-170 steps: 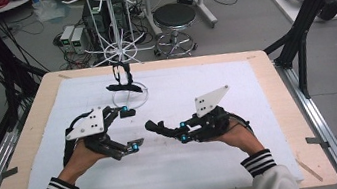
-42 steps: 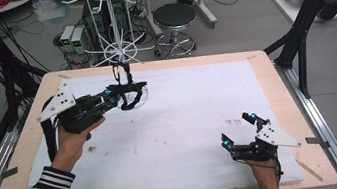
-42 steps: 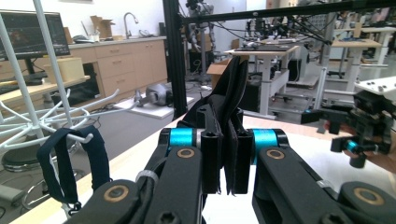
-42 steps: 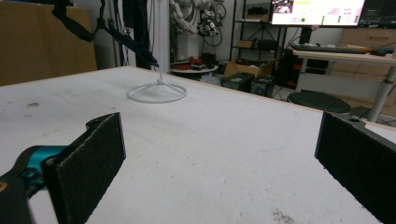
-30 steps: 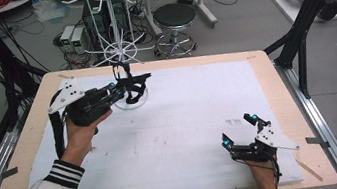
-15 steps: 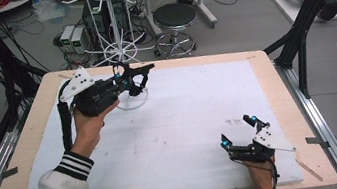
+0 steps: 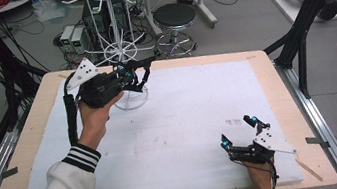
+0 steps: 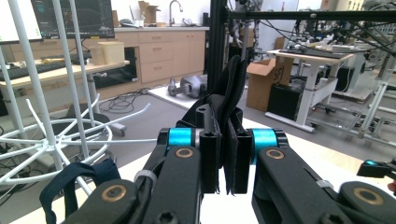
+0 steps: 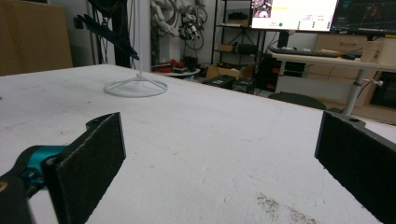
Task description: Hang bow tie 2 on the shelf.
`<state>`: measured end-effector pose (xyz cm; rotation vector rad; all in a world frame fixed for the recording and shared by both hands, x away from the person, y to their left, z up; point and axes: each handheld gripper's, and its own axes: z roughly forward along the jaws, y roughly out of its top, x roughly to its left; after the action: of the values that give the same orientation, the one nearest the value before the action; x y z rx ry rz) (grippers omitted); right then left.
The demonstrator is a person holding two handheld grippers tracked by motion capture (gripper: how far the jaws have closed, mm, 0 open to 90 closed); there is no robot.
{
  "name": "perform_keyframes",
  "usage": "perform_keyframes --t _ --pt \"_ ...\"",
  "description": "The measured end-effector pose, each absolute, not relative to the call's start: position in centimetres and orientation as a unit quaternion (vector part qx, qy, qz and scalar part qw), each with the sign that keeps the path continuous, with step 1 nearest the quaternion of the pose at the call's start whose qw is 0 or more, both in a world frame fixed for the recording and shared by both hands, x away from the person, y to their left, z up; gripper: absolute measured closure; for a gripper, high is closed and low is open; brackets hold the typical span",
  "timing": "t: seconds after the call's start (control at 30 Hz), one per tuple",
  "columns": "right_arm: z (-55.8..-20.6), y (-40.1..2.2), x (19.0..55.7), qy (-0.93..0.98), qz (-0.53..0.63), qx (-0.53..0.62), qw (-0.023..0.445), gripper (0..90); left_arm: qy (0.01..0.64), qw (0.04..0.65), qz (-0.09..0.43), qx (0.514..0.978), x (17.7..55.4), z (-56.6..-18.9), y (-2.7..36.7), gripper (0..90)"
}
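Observation:
My left gripper (image 7: 141, 68) hovers at the far left of the table, shut on a black strap-like thing (image 7: 144, 77) that hangs from its jaws. In the left gripper view the jaws (image 8: 226, 158) pinch this black thing (image 8: 232, 93), which stands up between them, and a dark strap loop (image 8: 70, 182) dangles at lower left. The gripper sits right beside the pole of a white wire rack (image 7: 116, 31), above its ring base (image 7: 132, 100). My right gripper (image 7: 237, 131) rests near the front right edge, open with nothing between its pads (image 9: 93, 158).
A white sheet (image 7: 183, 107) covers the wooden table (image 7: 27, 146). The rack's spokes (image 8: 56, 135) spread close to the left gripper. Behind the table stand a stool (image 7: 174, 18) and boxes on the floor. A black frame post (image 7: 306, 13) rises at the right.
My left gripper has moved right and slightly up with the black thing, closer to the rack's pole. The right gripper has stayed put.

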<state>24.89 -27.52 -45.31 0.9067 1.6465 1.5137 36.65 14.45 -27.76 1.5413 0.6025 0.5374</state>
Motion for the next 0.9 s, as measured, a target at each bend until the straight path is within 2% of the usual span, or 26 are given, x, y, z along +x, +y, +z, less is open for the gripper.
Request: perform_keyframes --t 0.9 --pt "-45.4 -27.6 24.7 0.631 0.591 0.350 0.361 1.1 0.316 0.612 0.260 0.677 39.4 -27.1 12.4 85.6"
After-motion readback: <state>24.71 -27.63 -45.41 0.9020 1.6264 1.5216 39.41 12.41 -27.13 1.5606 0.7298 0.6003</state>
